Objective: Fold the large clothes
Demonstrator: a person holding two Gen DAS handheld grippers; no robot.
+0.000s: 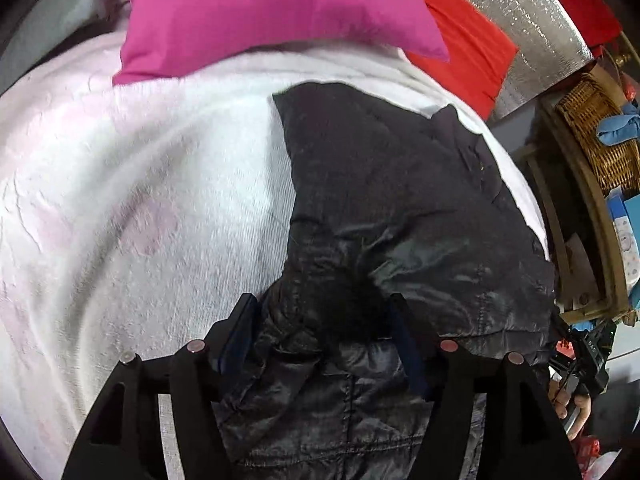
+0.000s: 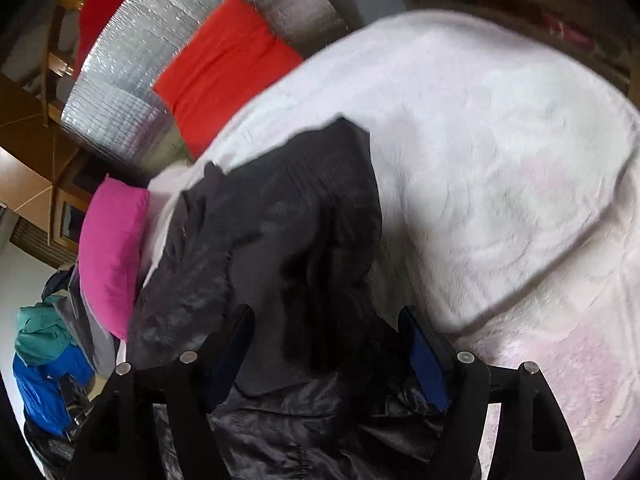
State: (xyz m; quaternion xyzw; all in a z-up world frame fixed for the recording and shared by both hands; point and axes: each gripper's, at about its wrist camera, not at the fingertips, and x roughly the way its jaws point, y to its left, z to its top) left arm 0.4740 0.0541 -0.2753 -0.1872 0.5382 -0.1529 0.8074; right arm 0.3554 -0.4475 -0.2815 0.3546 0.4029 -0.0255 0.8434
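Both tools stand wide, black jacket bunched between each: left tool, right tool; whether pinched, I cannot tell—probably lifting to fold.

Open white blanket lay left of the black jacket. A pink pillow blocked the far edge; a wicker basket crowded the right.

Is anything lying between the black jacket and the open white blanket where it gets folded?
Nothing visible. The black jacket lies directly on the white blanket; the pink pillow sits beyond it, apart. Jacket fabric sits between both tools' fingers.
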